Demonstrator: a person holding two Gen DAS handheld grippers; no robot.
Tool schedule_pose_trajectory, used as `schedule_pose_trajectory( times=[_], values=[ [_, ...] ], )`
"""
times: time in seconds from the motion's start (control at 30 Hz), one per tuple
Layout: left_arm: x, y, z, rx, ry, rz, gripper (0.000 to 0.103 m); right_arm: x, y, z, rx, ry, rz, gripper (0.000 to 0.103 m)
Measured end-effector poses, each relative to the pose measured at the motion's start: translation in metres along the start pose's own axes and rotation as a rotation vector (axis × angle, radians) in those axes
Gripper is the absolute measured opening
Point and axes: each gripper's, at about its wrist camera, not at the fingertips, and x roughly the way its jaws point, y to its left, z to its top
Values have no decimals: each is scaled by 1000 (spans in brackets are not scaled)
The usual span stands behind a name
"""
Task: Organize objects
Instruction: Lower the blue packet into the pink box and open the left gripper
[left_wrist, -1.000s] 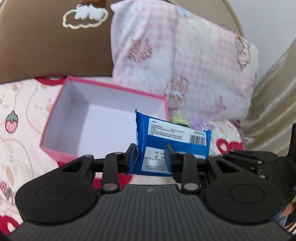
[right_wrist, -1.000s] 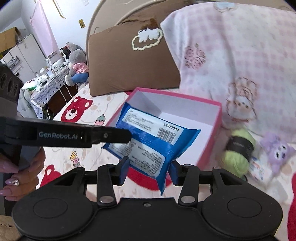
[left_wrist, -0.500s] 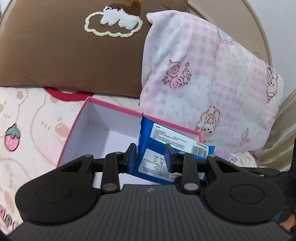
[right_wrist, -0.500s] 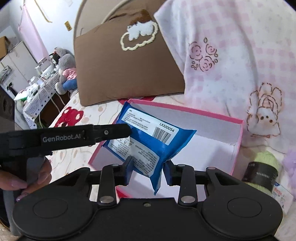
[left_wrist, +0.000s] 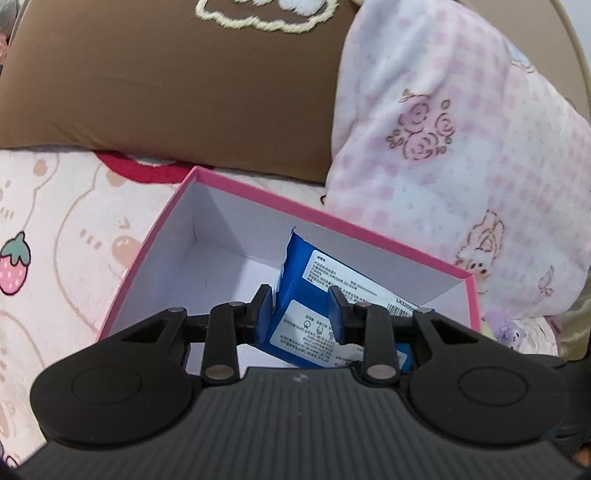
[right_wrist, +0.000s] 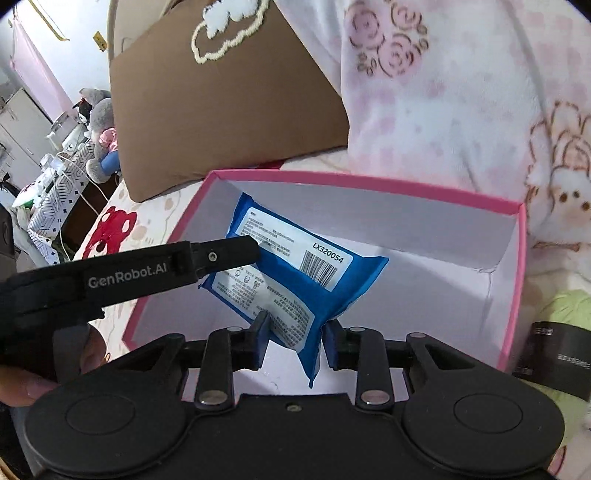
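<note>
Left wrist view
Surface: a bed sheet (left_wrist: 66, 229) printed with strawberries and bears carries a pink box (left_wrist: 332, 218) with a white interior.
Room: a brown pillow (left_wrist: 177, 92) with a cloud motif and a pink checked pillow (left_wrist: 461, 147) stand behind the box, the checked one touching its far rim.
Left hand-held gripper (left_wrist: 300, 308): both pads closed on the blue packet (left_wrist: 306, 280), one on each face, with the packet inside the box outline (whether it touches the floor of the box cannot be told).
Hidden: the packet's lower edge lies behind the gripper body; a purple plush (left_wrist: 506, 328) at right is only partly seen.
Count: one box, one packet, two pillows.

Right wrist view
Surface: the same sheet with a red bear print (right_wrist: 110, 229); the pink box (right_wrist: 369, 182) sits on it.
Room: a grey stuffed toy (right_wrist: 99, 136) and a patterned side table at far left, small and unclear.
Right hand-held gripper (right_wrist: 295, 334): narrowed onto the near lower corner of the blue packet (right_wrist: 306, 266), which is tilted over the box interior.
Left hand-held gripper (right_wrist: 229, 253): its finger reaches in from the left and pinches the packet's far end.
Cut off: a green yarn ball (right_wrist: 565, 306) with a black band, at the right edge just beside the box.
Count: two grippers on one packet.
</note>
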Motion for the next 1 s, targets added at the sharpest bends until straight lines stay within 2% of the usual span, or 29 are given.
schedule_pose_trajectory(
  times=[0.17,0.27,0.57,0.7,0.73,0.8,0.83,0.93,1.0],
  values=[
    [15,4,3,-19,-12,1,30,21,-4,6,-5,18,-40,35],
    [27,9,4,-42,17,7,30,36,-2,8,-39,40,-91,35],
    [49,20,5,-41,52,43,29,67,-8,13,7,92,-96,34],
    [62,23,4,-58,88,43,27,76,-14,14,41,122,-117,29],
    [68,23,4,-72,111,19,23,77,-15,14,43,125,-116,27],
    [78,23,4,-114,147,-42,23,82,-16,14,64,132,-101,26],
    [81,20,2,-115,156,-43,22,84,-16,14,74,137,-99,26],
    [80,10,0,-47,139,54,22,86,-13,14,72,123,-123,25],
    [77,13,1,-50,132,65,22,85,-10,13,56,103,-153,24]
  ],
)
